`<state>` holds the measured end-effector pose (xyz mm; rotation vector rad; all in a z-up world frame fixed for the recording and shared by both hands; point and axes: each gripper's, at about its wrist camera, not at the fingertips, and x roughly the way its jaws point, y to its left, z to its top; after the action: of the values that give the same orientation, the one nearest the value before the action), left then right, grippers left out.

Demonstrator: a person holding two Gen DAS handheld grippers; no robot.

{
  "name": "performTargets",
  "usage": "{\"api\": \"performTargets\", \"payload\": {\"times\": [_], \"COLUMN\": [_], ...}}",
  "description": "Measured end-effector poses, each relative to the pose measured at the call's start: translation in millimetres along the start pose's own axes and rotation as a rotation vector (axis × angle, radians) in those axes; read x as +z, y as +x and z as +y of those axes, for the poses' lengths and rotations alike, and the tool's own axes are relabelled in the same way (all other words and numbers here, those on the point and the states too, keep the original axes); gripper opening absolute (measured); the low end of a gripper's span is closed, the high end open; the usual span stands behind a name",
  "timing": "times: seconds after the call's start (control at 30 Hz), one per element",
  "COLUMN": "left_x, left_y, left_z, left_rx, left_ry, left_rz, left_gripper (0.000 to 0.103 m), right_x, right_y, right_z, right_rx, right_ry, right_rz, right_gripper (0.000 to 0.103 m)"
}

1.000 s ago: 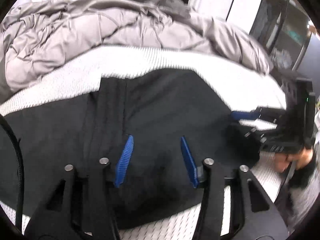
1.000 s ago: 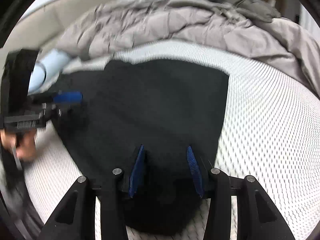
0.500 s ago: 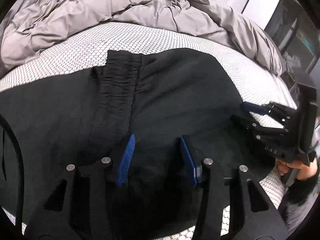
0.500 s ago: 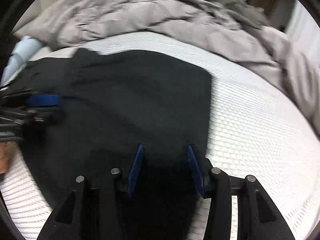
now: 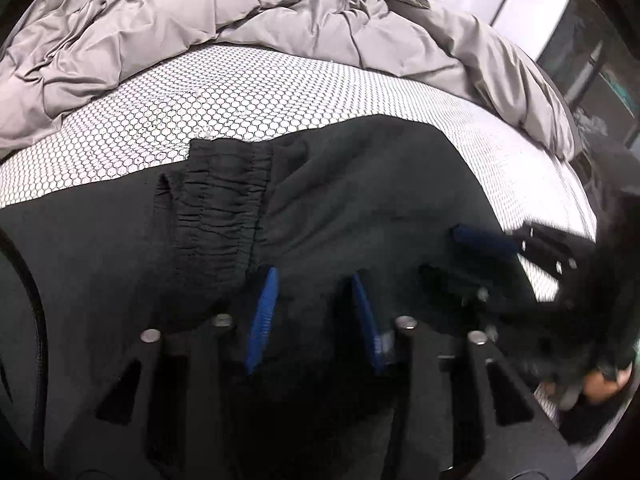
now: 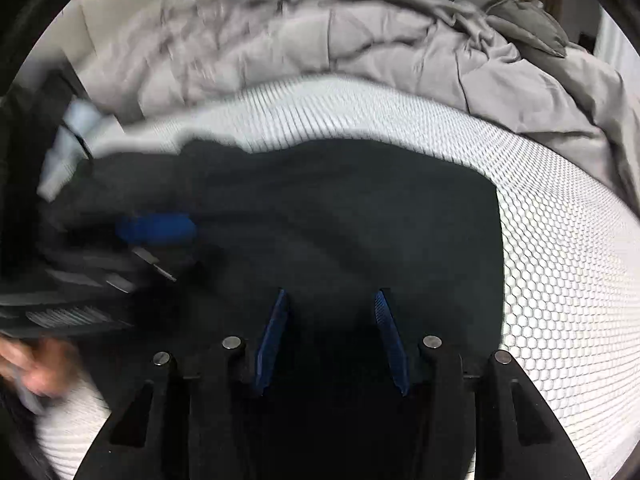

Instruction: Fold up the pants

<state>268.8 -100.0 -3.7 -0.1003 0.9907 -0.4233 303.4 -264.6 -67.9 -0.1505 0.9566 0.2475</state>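
Note:
Black pants (image 5: 360, 200) lie spread on a white honeycomb-patterned mattress (image 5: 240, 92). Their gathered elastic band (image 5: 224, 216) shows just ahead and left of my left gripper (image 5: 314, 274). That gripper's jaws are closing over the cloth; black fabric lies between the blue pads, which stand visibly apart. In the right wrist view the pants (image 6: 360, 208) fill the middle. My right gripper (image 6: 332, 292) hovers low over them with its jaws apart, near the pants' right edge. Each view shows the other gripper's blue pad (image 5: 484, 237) (image 6: 156, 228) close by on the cloth.
A rumpled grey duvet (image 5: 200, 12) (image 6: 400, 52) is heaped along the far side of the mattress (image 6: 560, 240). A light blue pillow (image 6: 76, 120) lies at far left. A black cable (image 5: 36, 320) hangs at the left. A person's hand (image 5: 600, 384) holds the right gripper.
Both grippers have moved forward and lower over the pants, and closer together. The left jaws have narrowed. The elastic band now sits nearer the left fingers. The right jaws kept their width.

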Motion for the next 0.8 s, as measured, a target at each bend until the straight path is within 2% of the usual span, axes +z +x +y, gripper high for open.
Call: {"api": "performTargets", "payload": {"times": [0.07,0.17,0.2,0.27,0.3,0.37,0.4,0.47,0.57,0.63,0.7,0.77,0.8], "left_x": [-1.0,1.4,2.9,8.0,10.7,17.7,20.7,25.8,23.8,21.0,21.7,21.5,20.9], "left_y": [-2.4,-6.3,-9.5,-19.1,-24.8,-33.2,-32.9,-21.6,11.7,15.2,13.3,14.5,15.1], "left_z": [7.6,14.1,13.6,7.4,5.4,5.7,7.6,14.0,20.4,26.8,37.5,47.7,52.4], "left_rx": [-0.035,-0.053,-0.048,-0.022,-0.014,-0.024,-0.035,-0.065,-0.027,-0.059,-0.111,-0.138,-0.155], "left_ry": [0.001,-0.020,-0.029,-0.007,-0.003,-0.030,-0.056,-0.115,-0.116,-0.127,-0.163,-0.201,-0.229], "left_rz": [0.013,0.023,0.019,-0.019,-0.062,-0.140,-0.147,-0.128,-0.026,-0.043,-0.041,-0.032,-0.032], "left_gripper": [0.033,0.033,0.033,0.034,0.034,0.034,0.034,0.034,0.035,0.034,0.030,0.021,0.021], "right_x": [-5.8,-9.2,-10.3,-9.9,-7.7,-2.1,1.2,6.4,13.2,9.8,6.4,4.4,1.8], "right_y": [-1.0,-8.3,-10.5,-19.8,-26.0,-39.3,-42.8,-40.5,-15.3,3.6,7.3,2.8,1.2], "right_z": [-8.8,-38.7,-51.4,-69.1,-70.4,-63.0,-55.3,-43.5,-21.5,-18.7,-25.0,-40.1,-51.3], "right_rx": [-0.088,-0.223,-0.235,-0.146,-0.140,-0.125,-0.096,-0.020,0.025,-0.012,-0.053,-0.139,-0.194], "right_ry": [-0.031,0.044,0.089,0.177,0.189,0.174,0.157,0.138,0.075,0.034,0.023,0.038,0.052], "right_rz": [0.002,0.006,0.004,-0.021,-0.055,-0.139,-0.161,-0.164,-0.126,-0.052,-0.035,-0.023,-0.017], "right_gripper": [0.052,0.054,0.054,0.054,0.054,0.054,0.054,0.054,0.055,0.055,0.055,0.055,0.056]}}
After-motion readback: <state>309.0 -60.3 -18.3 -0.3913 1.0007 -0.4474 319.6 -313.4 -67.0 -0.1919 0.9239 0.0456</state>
